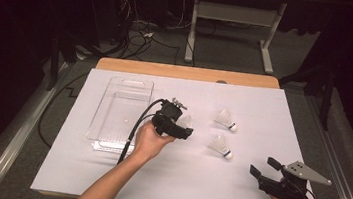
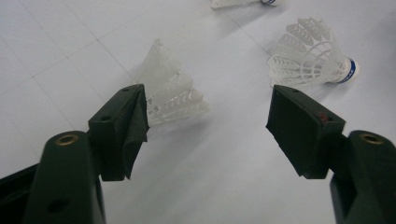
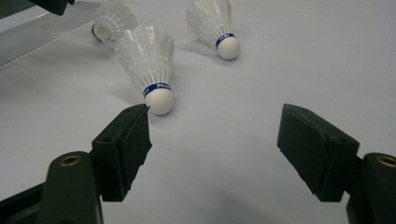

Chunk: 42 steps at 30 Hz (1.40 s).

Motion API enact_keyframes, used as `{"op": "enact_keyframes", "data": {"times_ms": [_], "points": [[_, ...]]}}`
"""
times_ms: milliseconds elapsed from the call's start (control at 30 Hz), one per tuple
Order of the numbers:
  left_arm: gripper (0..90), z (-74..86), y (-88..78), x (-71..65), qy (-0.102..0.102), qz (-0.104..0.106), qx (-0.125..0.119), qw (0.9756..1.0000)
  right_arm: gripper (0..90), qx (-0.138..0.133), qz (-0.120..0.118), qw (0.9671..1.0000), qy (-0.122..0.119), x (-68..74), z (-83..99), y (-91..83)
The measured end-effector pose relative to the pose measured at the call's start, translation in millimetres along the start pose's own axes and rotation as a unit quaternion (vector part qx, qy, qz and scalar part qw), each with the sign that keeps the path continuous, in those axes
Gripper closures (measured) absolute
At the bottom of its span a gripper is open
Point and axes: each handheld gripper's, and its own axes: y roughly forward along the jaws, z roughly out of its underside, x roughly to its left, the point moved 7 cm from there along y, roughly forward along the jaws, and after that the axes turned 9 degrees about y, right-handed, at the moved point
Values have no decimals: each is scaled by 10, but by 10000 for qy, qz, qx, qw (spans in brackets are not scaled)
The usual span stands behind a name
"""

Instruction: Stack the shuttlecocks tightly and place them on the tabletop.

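Holding my left claw [image 2: 208, 121] wide at a shuttlecock [image 2: 173, 95] beside the tray [image 1: 111, 122], I keep my right claw [image 3: 215, 144] wide, near right.

The shuttlecocks [image 2: 310, 53] have white, slightly translucent plastic skirts moulded in a ribbed lattice, and smooth, matt white rounded heads with a glossy blue band, as on the nearest one [image 3: 148, 65]. The tray [image 1: 121, 113] is clear, glossy plastic. The worktop [image 1: 195, 182] is covered in a matt white sheet, with bare wood at its far edge. Each claw [image 3: 212, 140] is matt black plastic with brass-coloured inserts.
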Motion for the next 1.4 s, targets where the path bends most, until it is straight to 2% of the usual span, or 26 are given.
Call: {"op": "enact_keyframes", "data": {"times_ms": [67,300,1400], "points": [[299,17,-10,-4,68,-105,8,9999,260,-3,3,10000,-1,-1,0,0],[299,74,-34,-39,145,-90,39,9998,260,4,7,10000,2,1,1,1],[303,332,-110,-137,166,-100,23,9998,260,17,14,10000,24,-3,4,2]]}}
